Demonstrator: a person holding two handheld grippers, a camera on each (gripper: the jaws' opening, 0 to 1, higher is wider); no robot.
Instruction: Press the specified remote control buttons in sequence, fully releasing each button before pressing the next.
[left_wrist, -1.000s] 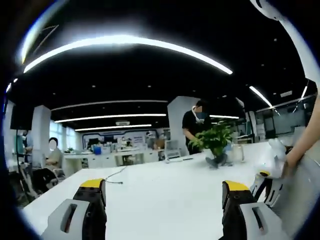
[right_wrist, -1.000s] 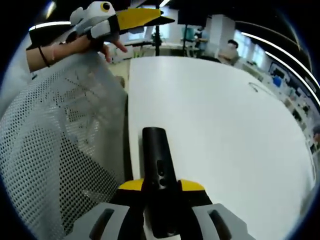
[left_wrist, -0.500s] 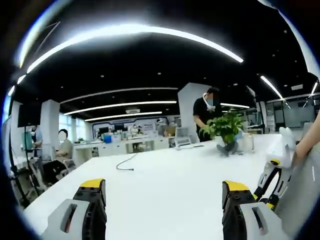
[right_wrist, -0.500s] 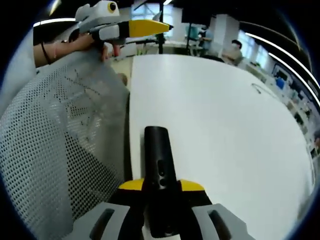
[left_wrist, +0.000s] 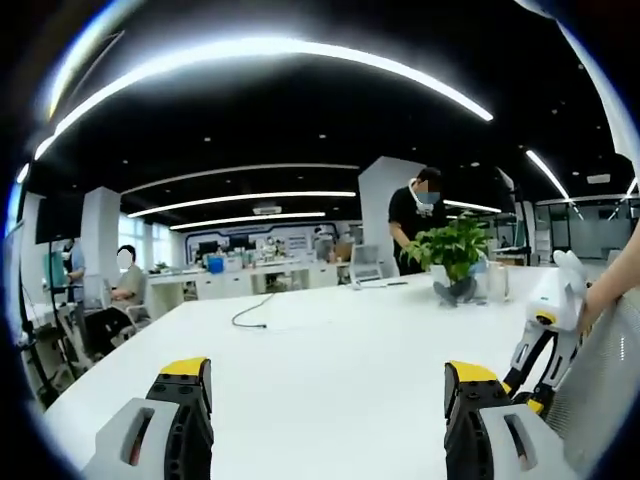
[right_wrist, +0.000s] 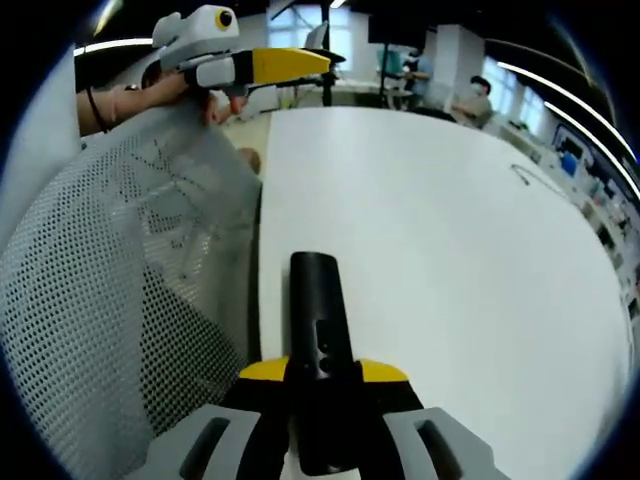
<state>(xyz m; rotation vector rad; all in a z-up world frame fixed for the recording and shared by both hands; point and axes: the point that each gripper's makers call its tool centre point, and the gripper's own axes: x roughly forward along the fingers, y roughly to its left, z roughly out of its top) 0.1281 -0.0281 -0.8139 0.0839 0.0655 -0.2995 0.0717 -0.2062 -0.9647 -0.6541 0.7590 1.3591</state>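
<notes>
Clamping the long black plastic remote control (right_wrist: 318, 350) between its yellow-tipped jaws, the right gripper (right_wrist: 322, 372) keeps it low at the centre of the right gripper view, pointing out over the wide white table (right_wrist: 450, 250), with small round buttons showing on its upper face. Over the last second that grip has not changed; what has shifted is the left gripper (right_wrist: 290, 62), seen at the upper left of the right gripper view above the white mesh chair back (right_wrist: 110, 300). Its own view has tilted up and levelled toward the office, past the green potted plant (left_wrist: 452, 250) at right. Its jaws stand wide apart and hold nothing (left_wrist: 325, 400). It is well apart from the remote, so no button press seems under way yet
</notes>
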